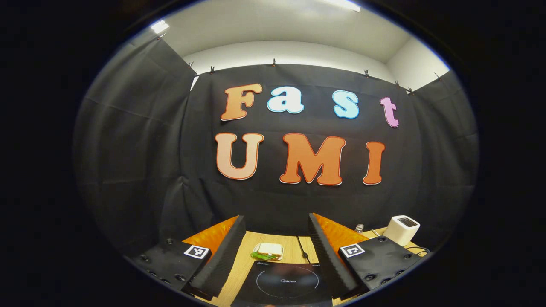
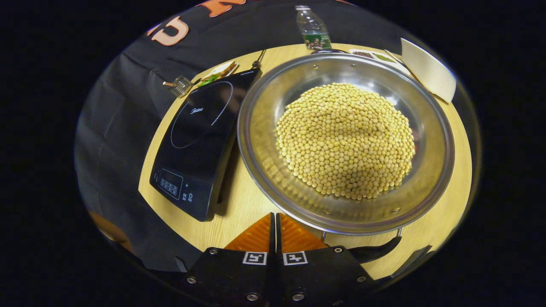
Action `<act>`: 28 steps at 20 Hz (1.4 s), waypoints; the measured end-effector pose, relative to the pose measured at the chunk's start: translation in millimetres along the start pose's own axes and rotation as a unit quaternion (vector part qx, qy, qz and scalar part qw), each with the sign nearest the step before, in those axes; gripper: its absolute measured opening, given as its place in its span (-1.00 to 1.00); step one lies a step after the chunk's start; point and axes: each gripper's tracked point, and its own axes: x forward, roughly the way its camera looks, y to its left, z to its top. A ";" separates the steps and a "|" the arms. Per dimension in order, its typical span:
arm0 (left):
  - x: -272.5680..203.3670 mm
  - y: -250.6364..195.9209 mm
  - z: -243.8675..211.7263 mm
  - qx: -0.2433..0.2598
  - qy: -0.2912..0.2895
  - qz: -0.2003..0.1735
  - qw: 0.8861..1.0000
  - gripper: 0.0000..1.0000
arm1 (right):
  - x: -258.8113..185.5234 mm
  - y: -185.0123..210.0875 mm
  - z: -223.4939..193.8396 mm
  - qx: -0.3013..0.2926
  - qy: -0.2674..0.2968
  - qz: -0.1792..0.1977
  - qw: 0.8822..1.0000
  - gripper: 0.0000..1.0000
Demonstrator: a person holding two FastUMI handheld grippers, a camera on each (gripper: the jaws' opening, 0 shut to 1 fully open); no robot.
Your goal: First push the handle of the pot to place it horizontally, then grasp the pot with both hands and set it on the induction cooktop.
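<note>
Staged recording booth: cloth-draped walls (image 1: 140,140) (clipped up) around a wooden table (image 2: 239,204).

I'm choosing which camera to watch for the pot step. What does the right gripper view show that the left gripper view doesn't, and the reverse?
Right gripper view: the pot, heaped with yellow beans, its dark handle by the right gripper, whose fingers are closed together; also a water bottle. Left gripper view: the left gripper, open and raised, and a white appliance. Both share the induction cooktop with nothing on it, the sandwich plate and the wooden table.
</note>
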 end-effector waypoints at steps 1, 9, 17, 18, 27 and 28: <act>-0.6 -0.6 0.2 0.000 0.000 0.000 1.000 0.87 | -1.0 -5.0 2.6 0.007 -0.003 -0.002 1.000 -1.00; 6.8 -12.5 -6.0 -0.004 0.008 -0.008 1.000 0.96 | -18.1 -39.8 6.8 0.045 -0.026 -0.013 0.999 -1.00; 4.3 -21.8 -3.3 -0.003 0.000 -0.023 1.000 0.96 | -37.3 -86.8 12.5 0.089 -0.055 -0.048 0.993 -1.00; 4.7 -20.9 -4.2 -0.003 0.001 -0.023 1.000 0.96 | -39.3 -89.0 11.5 0.095 -0.054 -0.047 0.993 -1.00; 3.6 -12.7 -13.9 -0.008 0.008 -0.016 1.000 0.96 | -51.9 -125.8 21.5 0.133 -0.065 -0.063 0.987 -1.00; 4.1 -12.4 -14.2 -0.006 0.008 -0.015 1.000 0.93 | -51.6 -126.5 22.2 0.137 -0.066 -0.062 0.986 -1.00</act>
